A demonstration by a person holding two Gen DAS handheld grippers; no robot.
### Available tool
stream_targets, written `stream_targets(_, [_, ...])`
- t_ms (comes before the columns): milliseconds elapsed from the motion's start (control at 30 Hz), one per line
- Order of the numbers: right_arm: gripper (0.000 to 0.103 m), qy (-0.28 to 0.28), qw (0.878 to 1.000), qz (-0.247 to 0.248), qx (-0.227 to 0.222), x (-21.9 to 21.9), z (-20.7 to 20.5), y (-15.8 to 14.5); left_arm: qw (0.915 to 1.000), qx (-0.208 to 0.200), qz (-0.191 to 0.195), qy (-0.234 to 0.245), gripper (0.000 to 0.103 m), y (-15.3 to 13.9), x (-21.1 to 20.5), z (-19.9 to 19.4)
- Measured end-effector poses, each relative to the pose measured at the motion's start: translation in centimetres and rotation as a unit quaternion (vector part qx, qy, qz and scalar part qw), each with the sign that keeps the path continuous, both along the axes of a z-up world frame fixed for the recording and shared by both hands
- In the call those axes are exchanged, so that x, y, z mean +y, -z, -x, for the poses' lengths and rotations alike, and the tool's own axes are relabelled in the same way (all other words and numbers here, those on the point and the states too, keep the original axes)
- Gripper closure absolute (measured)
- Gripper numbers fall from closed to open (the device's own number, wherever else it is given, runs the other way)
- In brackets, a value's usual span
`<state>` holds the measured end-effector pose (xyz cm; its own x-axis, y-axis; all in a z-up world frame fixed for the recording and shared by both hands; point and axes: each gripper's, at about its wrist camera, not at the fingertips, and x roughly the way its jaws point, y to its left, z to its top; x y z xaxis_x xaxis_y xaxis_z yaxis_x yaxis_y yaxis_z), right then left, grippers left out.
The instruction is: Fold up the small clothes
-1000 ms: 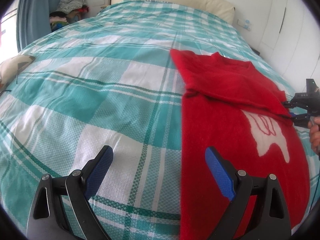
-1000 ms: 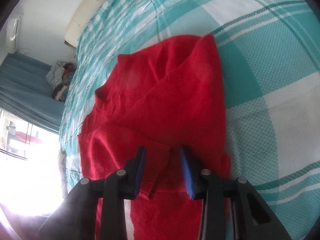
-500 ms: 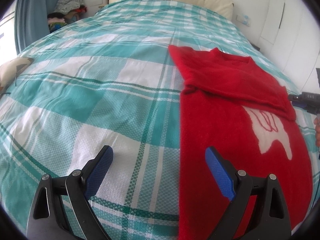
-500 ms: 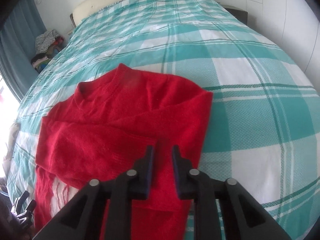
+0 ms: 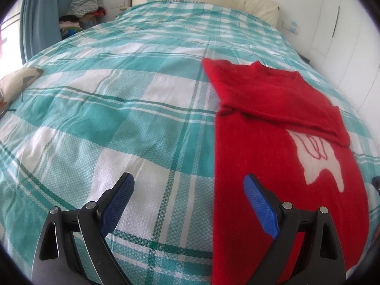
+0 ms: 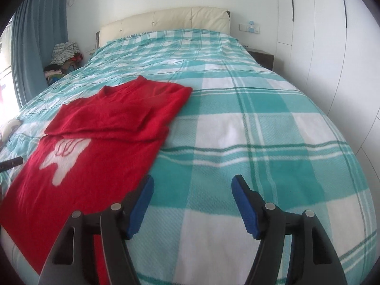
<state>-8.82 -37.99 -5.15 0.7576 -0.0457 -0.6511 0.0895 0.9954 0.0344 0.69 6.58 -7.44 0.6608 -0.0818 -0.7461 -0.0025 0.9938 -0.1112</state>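
Note:
A small red sweater [image 5: 273, 147] with a white motif lies flat on the bed, both sleeves folded across its chest. It also shows in the right wrist view [image 6: 99, 142]. My left gripper [image 5: 190, 201] is open and empty, hovering over the sweater's left lower edge. My right gripper [image 6: 192, 204] is open and empty, above the bedspread just right of the sweater's lower right edge. A tip of the left gripper [image 6: 11, 161] shows at the left edge of the right wrist view.
The bed carries a teal and white plaid cover [image 5: 118, 118] with a cream headboard [image 6: 166, 21]. A pile of clothes [image 5: 83, 7] sits by the blue curtain [image 6: 35, 47]. White wardrobe doors [image 6: 332, 47] stand on the right. A cushion [image 5: 16, 83] lies at the left edge.
My right gripper let go of the folded sleeve, pulled back toward the bed's foot and opened wide. The sleeve now lies across the chest. My left gripper barely moved.

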Motion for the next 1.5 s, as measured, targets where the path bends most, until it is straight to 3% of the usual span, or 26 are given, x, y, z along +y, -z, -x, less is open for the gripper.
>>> stream_targets(200, [0.035,0.032,0.998,-0.043,0.017,-1.2,1.2,2.2,1.0,0.002,-0.008,-0.002,0.009,0.3,-0.2,0.0])
stream_targets(633, [0.022,0.025,0.999,-0.031,0.03,-0.4,0.7,3.3,0.9998,0.013,-0.017,0.003,0.009,0.8,-0.6,-0.3])
stream_targets(1500, [0.02,0.024,0.999,-0.029,0.032,-0.3,0.6,3.3,0.9996,0.02,-0.02,0.002,0.008,1.1,-0.6,-0.4])
